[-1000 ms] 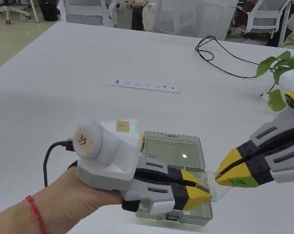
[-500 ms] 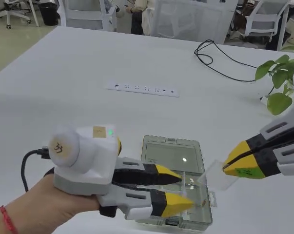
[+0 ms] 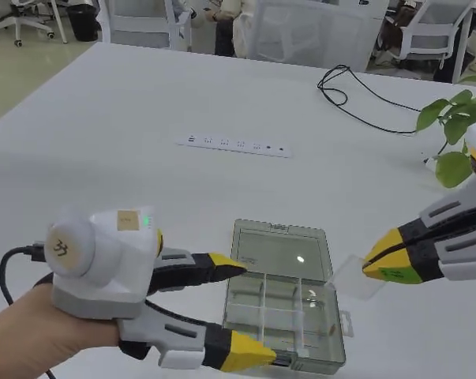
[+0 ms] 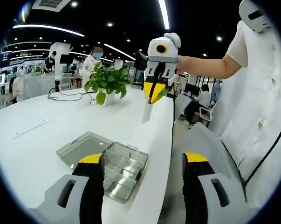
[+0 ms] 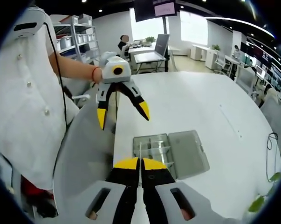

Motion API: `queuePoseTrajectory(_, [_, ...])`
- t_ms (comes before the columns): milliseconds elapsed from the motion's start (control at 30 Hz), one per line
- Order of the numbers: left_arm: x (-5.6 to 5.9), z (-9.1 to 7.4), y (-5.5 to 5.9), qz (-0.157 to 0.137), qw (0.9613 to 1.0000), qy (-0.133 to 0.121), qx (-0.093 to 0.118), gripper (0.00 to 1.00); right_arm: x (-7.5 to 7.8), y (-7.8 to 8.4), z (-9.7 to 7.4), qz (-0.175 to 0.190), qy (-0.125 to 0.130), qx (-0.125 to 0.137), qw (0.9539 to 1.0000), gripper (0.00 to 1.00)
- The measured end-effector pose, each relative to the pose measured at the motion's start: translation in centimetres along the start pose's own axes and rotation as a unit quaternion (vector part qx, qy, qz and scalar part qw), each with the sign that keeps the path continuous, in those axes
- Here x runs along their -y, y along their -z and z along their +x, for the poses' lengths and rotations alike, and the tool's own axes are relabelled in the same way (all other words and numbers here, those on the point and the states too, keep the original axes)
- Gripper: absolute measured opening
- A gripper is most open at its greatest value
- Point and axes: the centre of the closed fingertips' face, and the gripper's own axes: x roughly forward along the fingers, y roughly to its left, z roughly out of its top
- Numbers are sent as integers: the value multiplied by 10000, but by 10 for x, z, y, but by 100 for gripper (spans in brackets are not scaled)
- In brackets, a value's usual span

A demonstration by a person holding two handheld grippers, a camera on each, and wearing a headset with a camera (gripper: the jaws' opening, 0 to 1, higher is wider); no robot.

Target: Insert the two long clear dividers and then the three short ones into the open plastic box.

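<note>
The open clear plastic box (image 3: pixel 336 347) lies on the white table with its lid (image 3: pixel 281 249) flat behind it. Clear dividers (image 3: pixel 289 304) stand inside it as a grid. My left gripper (image 3: pixel 241 309) hovers just left of the box, open wide with nothing between its jaws. My right gripper (image 3: pixel 373 267) hangs right of the box, shut on a short clear divider (image 3: pixel 356 278) that points down toward it. In the left gripper view, the right gripper (image 4: pixel 154 93) holds the divider (image 4: pixel 146 112) above the box (image 4: pixel 124 172). In the right gripper view, the left gripper (image 5: pixel 122 112) hangs open beyond the box (image 5: pixel 152 147).
A white power strip (image 3: pixel 236 144) lies mid-table behind the box. A black cable (image 3: pixel 356 95) loops at the far right, next to a green plant (image 3: pixel 451 134). Office chairs stand past the table's far edge. The person's body is close on the near side.
My left gripper has drawn back to the left, off the box, and its jaws have gone from nearly closed to wide open. The right gripper still holds the divider in about the same place.
</note>
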Motion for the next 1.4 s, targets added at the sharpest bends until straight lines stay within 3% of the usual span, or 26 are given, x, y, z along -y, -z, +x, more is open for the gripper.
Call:
queuePoseTrajectory(267, [-8,-7,12,9,9998,-93,-153,86,16,22,17,-56,28,-231,9997,3])
queuePoseTrajectory(633, [-13,-10,20,-78,9997,-186,-133,100,29,44,42,-128,11,-383,9992,3])
queuePoseTrajectory(1067, [-11,-10,24,-194,9995,-204,-115,100,29,62,68,-359,-26,-721,9967,3])
queuePoseTrajectory(1400, [-11,-9,23,-229,9995,-209,-66,100,34,71,73,-356,-43,-905,9953,3])
